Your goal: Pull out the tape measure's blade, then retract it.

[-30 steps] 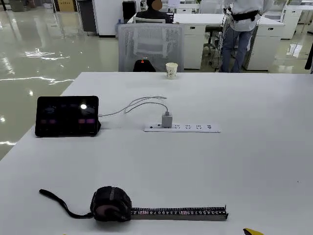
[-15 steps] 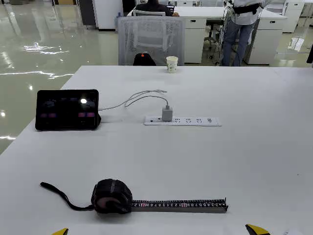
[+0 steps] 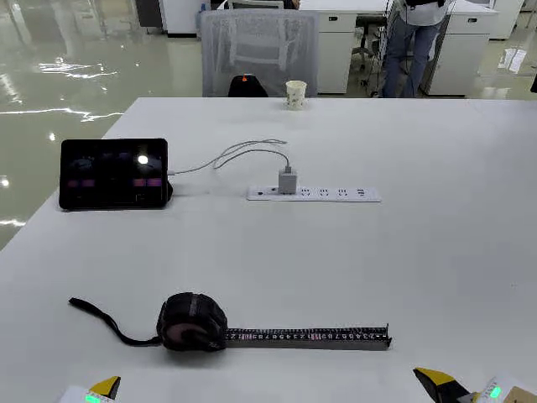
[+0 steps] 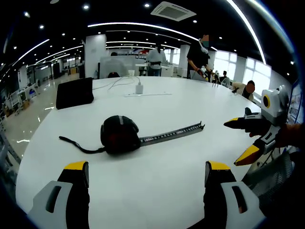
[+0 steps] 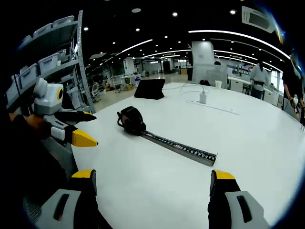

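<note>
Lying on the counter (image 3: pixel 336 260), the tape measure (image 3: pixel 192 321) has its blade (image 3: pixel 306 337) drawn out (strap (image 3: pixel 91 311) trailing opposite); left gripper (image 4: pixel 147 167) and right gripper (image 5: pixel 152 174) hover near, jaws apart.

We read open-plan office or lab: glossy floor (image 3: pixel 59 71) at 10 o'clock, mesh chair (image 3: pixel 256 50) and white desks (image 3: pixel 333 54) at 12, ceiling air vent (image 4: pixel 174 9), storage shelving (image 5: pixel 47 52) with bins.

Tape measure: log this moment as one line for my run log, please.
tape measure: on table, untouched | blade: out, lying flat | left tool: open, empty, short of tape measure | right tool: open, empty, short of blade
</note>
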